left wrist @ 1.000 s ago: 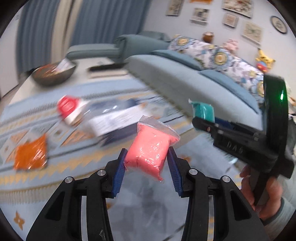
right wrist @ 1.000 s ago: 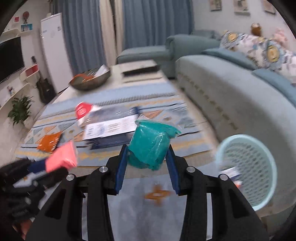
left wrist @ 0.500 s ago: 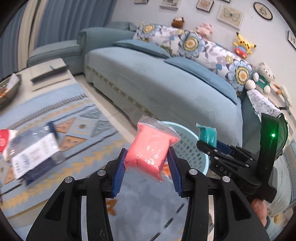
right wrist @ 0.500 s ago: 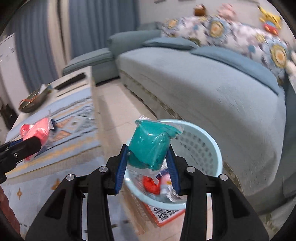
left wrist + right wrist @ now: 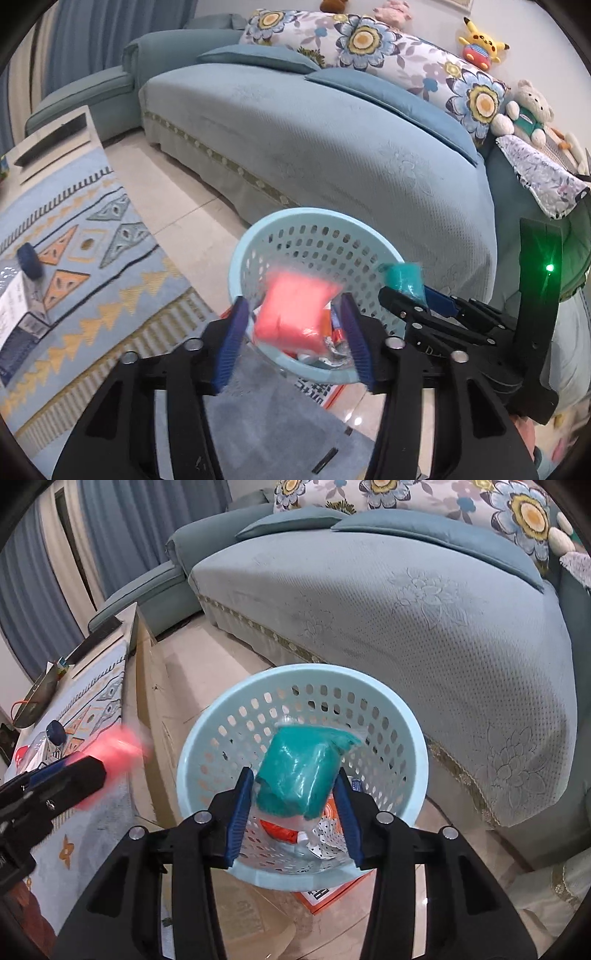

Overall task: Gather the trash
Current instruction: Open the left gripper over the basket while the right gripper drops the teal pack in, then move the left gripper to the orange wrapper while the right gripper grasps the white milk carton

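While fingers (image 5: 236, 332) part, pink bag (image 5: 295, 314) loose between

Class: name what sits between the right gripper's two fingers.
A teal bag, over the light-blue basket, in the right wrist view; the right gripper has just been opening.

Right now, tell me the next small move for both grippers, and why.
Probably just open wider and draw back. The jaws of both grippers have just been opening; the pink bag and teal bag sit loose between the pads, over the basket, so they should drop in.
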`<state>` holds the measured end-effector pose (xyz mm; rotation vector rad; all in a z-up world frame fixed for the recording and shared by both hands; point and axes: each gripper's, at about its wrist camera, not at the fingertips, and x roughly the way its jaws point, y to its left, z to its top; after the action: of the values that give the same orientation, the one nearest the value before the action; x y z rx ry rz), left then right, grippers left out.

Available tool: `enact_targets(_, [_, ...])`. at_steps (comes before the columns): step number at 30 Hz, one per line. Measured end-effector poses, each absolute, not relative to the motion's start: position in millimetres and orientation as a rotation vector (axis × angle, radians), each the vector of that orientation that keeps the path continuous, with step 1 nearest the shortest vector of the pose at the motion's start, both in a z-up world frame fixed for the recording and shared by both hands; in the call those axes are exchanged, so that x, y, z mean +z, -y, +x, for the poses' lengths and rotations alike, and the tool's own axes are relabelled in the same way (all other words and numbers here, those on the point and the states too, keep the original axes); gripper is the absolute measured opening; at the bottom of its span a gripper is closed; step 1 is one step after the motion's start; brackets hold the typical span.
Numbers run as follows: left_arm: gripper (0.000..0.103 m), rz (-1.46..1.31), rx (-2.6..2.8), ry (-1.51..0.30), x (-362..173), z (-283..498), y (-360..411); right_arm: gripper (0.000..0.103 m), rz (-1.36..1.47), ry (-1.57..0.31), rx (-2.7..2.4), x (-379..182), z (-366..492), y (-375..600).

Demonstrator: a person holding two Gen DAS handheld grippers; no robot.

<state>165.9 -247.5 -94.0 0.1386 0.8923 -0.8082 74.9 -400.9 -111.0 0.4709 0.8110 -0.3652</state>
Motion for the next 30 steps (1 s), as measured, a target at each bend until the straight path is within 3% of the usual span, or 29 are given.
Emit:
enact_targets(1, [0.055,0.139,-0.818,-0.895,-95,166,250,0.055,0.472,-0.810,-0.368,-112,75,402])
enact_targets(3, [0.062,0.140,-0.838,-0.905,-99,165,253,0.058,0.470,-0.808,-0.375,-114,75,404])
enact_targets(9, [0.063,0.144,-0.834,-0.899,-99,162,246,0.058,0.480,-0.804,-0.367,-110,72,402])
enact_targets(17, [0.063,0.096,-0.803,-0.807,-59,152,201,0.058,0.457,-0.743,-0.313,-69,75,374])
enact_targets(30, [0.069,-0.033,-0.427,-0.693,-22,147,2,0.065,0.303,-0.608,-0.035,4,116,246])
